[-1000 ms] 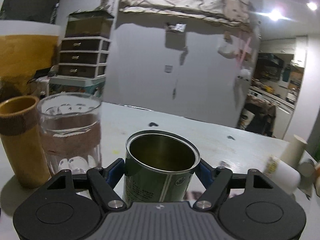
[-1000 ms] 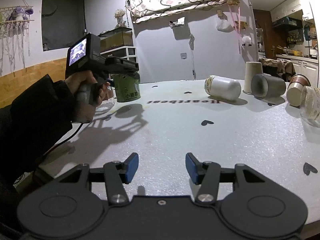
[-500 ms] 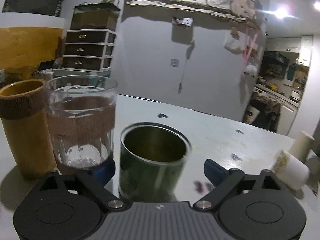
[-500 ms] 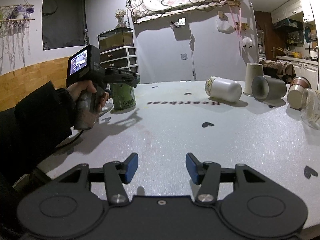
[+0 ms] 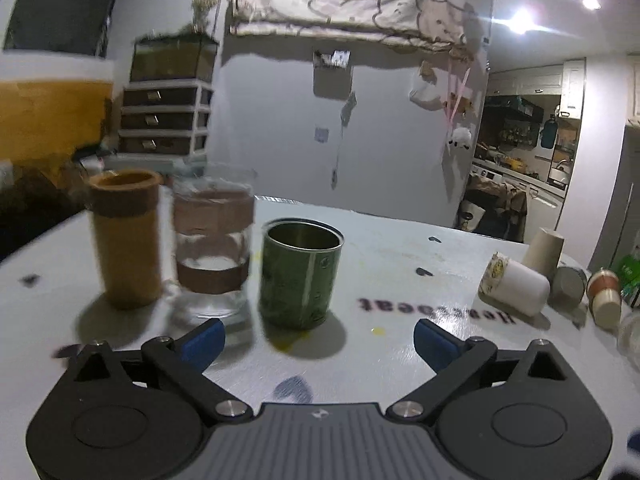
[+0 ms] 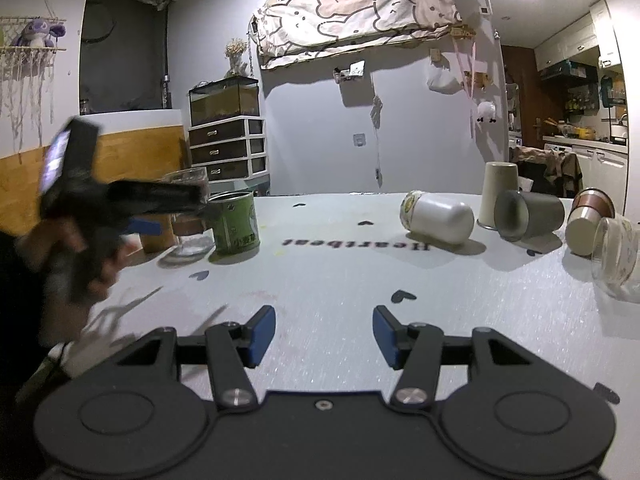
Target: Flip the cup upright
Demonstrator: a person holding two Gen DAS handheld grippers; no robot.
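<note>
Green cylindrical metal cup (image 5: 299, 276) upright on white table (image 5: 400, 280), far left beside banded clear glass (image 5: 212, 240), grouped with righted ones. Left gripper (image 5: 316, 338) spread wide, released, empty. Right gripper (image 6: 323, 334) parted, empty, near edge.

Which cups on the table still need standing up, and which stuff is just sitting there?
For the job (on their sides):
white cup
grey cup
copper-rimmed cup
clear glass

Just sitting there:
green tin, upright
banded glass, upright
tan tube, upright
beige cup, upside down
</note>
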